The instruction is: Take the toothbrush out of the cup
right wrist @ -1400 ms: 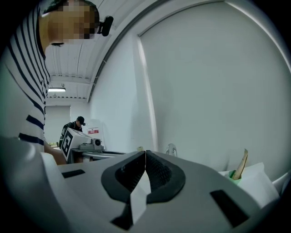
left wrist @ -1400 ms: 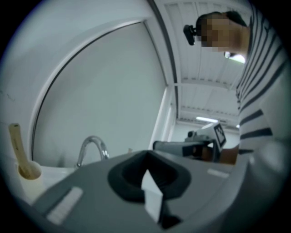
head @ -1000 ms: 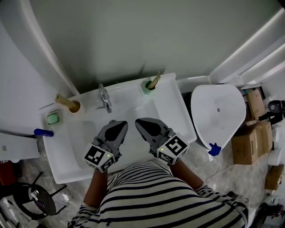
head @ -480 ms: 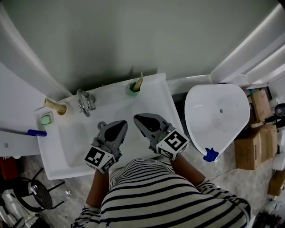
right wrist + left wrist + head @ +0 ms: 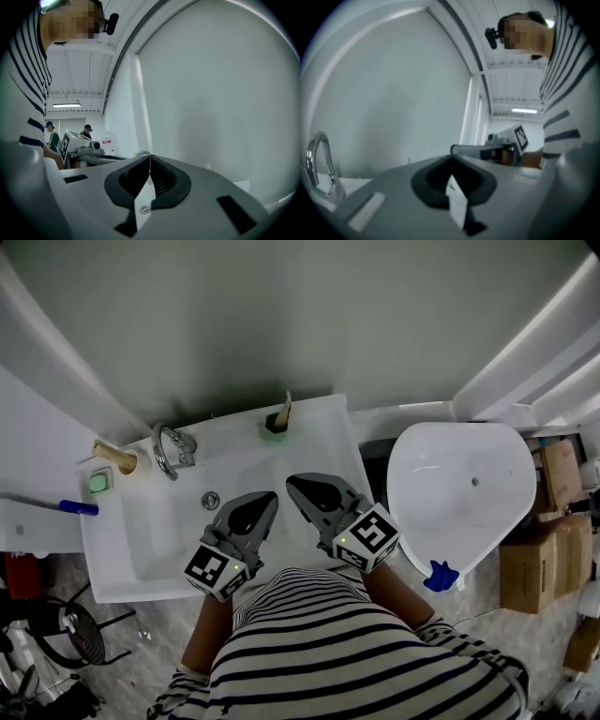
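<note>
Progress: By the look of it, none of the job is done. The toothbrush (image 5: pixel 285 408) stands in the cup (image 5: pixel 273 427), and neither of your grippers touches it.
Left to do: You have it all ahead of you: reach the cup, part a pair of fingers, close them on the handle and lift the brush clear.
Toothbrush: It is at the far rim of the sink (image 5: pixel 352 474), right of the tap (image 5: pixel 167 448). Its pale handle leans up out of the cup.
Cup: It is green and sits on the far rim. As far as you can see, it holds only the toothbrush.
Second cup: A tan cup (image 5: pixel 132 464) sits at the far left corner with a wooden handle (image 5: pixel 109 453) poking out to the left. What kind of tool it is cannot be told.
Dish: A small green dish (image 5: pixel 98 482) lies just near of the tan cup. Its contents are too small to make out.
Left gripper (image 5: pixel 266 498): The fingers are pressed together with nothing between them. It is over the near part of the basin, well apart from the cup.
Right gripper (image 5: pixel 298 484): The fingers are closed tight and empty. It is just right of the left one and is the closer of your two to the cup.
</note>
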Motion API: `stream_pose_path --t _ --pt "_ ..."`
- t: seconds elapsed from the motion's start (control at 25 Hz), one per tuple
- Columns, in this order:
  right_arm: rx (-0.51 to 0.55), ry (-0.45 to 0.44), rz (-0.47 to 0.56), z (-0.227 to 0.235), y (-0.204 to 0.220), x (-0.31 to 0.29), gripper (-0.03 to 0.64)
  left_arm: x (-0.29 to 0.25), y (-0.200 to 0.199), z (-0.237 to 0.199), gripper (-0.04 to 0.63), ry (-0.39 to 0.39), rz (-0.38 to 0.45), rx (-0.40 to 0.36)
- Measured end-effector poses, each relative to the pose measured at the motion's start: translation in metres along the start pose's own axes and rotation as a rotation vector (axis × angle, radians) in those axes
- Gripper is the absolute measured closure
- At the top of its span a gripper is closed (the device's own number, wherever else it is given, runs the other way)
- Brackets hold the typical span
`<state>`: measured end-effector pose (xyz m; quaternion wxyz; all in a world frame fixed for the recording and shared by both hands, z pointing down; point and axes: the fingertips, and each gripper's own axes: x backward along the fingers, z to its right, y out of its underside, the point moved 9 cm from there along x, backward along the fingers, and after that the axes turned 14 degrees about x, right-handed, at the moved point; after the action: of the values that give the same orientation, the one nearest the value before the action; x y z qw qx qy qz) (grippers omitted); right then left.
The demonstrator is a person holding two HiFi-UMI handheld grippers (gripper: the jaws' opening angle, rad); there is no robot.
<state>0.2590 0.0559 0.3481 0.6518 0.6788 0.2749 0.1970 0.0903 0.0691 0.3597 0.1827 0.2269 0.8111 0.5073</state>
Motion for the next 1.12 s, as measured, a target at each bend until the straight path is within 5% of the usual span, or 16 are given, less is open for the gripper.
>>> stream_pose_path --t 0.88,1.0,1.12 --pt "0.038 0.039 -0.053 0.059 0.015 -0.027 0.606 -0.030 -0.011 -0.035 0.588 -0.052 -0.030 -0.018" --pt "0.033 0.032 -0.071 0.064 0.020 -0.035 0.503 -0.034 -0.012 -0.043 0.588 -0.058 -0.028 -0.011" --pt "0.024 0.041 -0.084 0.072 0.024 -0.040 0.502 -0.040 -0.012 -0.049 0.588 -0.056 -0.031 -0.004"
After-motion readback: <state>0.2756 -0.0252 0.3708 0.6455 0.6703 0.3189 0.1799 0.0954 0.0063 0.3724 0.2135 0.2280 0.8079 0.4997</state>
